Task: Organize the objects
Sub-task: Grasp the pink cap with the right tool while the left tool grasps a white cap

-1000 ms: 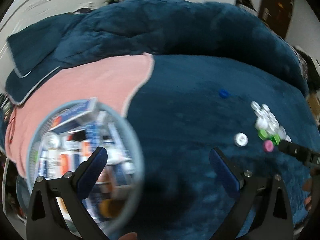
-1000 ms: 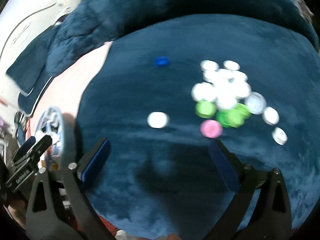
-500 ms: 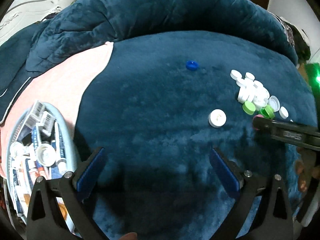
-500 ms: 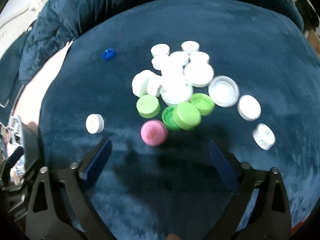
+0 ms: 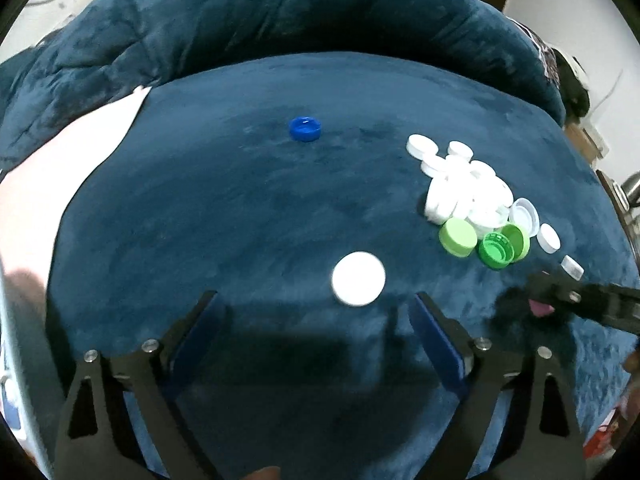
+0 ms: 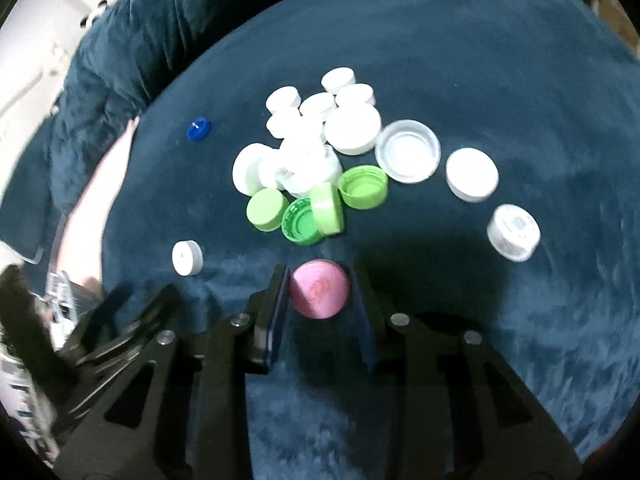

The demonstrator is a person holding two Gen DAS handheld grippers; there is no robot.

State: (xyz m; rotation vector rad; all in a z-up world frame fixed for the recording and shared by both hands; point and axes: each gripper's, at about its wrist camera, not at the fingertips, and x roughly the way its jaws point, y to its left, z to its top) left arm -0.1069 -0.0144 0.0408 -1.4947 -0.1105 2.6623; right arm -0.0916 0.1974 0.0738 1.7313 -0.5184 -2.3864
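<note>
Pink cap (image 6: 319, 289) sits between the right gripper's (image 6: 320, 300) closing jaws, the left gripper (image 5: 316, 320) closing empty near a lone white cap (image 5: 359, 278), and the heap of caps (image 6: 320, 152) at 12 o'clock remains unsorted.

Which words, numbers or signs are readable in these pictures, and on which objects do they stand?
No text can be read.
Pink cap: a faint embossed mark on top, too blurred to read.
White cap at the right: greyish printing on top, too blurred to read.
Packages at the left edge: barcode-like stripes, unreadable.
</note>
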